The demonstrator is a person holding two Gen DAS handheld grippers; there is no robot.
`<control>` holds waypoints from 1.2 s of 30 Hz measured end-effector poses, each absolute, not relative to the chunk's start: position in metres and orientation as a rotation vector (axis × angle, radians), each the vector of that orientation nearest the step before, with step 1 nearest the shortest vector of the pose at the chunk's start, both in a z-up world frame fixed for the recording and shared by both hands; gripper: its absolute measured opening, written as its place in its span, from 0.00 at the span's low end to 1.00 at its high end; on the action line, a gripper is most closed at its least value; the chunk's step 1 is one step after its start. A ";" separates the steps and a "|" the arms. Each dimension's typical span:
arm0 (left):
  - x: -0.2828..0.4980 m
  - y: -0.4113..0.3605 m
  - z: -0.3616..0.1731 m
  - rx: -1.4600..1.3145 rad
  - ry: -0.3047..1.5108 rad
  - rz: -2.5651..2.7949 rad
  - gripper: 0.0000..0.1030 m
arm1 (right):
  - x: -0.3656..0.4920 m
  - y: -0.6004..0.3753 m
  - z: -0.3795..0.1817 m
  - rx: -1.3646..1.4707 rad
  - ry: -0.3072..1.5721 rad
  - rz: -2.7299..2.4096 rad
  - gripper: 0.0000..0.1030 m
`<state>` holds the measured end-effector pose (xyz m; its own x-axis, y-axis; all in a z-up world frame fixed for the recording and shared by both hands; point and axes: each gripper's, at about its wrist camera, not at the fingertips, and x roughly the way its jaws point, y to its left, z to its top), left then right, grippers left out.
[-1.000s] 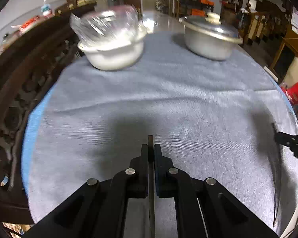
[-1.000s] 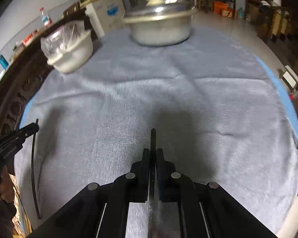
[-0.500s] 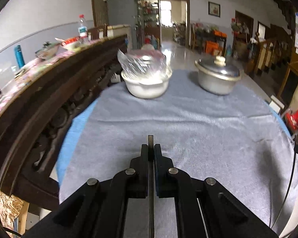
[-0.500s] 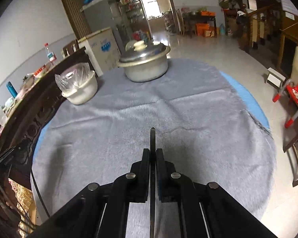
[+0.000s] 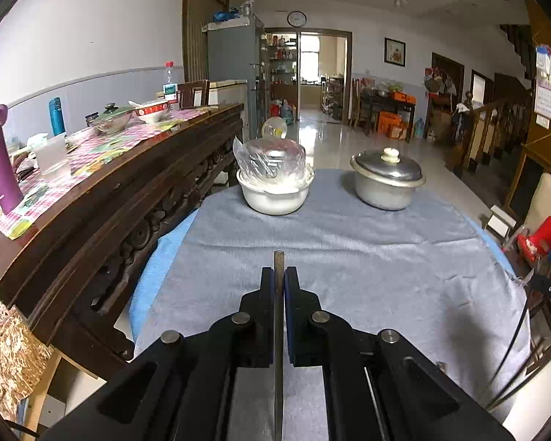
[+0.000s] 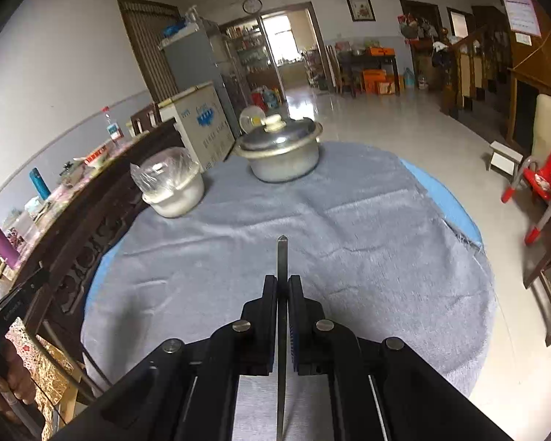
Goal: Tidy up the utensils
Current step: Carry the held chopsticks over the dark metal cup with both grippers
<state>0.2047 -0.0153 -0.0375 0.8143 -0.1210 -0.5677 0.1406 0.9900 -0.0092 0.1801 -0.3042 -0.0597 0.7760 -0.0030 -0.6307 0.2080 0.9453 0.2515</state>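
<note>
Slippage feared: held thin utensil (image 5: 278,257) edge-on in clamped left gripper (image 5: 278,275), second utensil (image 6: 282,253) in clamped right gripper (image 6: 282,283), both above cloth (image 5: 349,250), near neither bowl (image 5: 275,198) nor pot (image 5: 385,191); could have pivoted or dropped from so narrow a pinch.

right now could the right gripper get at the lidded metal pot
Probably not yet. The way across the grey cloth to the metal pot is free, but the right gripper has its jaws shut on a thin utensil, so it would need to release that first.
</note>
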 end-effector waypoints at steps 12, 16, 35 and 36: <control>0.173 -0.015 -0.012 -0.008 0.544 -0.180 0.05 | 0.144 -0.292 -0.034 0.326 0.592 -0.122 0.06; 0.160 -0.017 -0.005 -0.018 0.526 -0.184 0.05 | 0.133 -0.289 -0.028 0.326 0.568 -0.119 0.06; 0.105 -0.013 0.025 -0.049 0.461 -0.187 0.05 | 0.067 -0.279 0.022 0.317 0.437 -0.126 0.06; 0.103 -0.013 0.026 -0.050 0.458 -0.189 0.05 | 0.063 -0.277 0.025 0.316 0.430 -0.126 0.06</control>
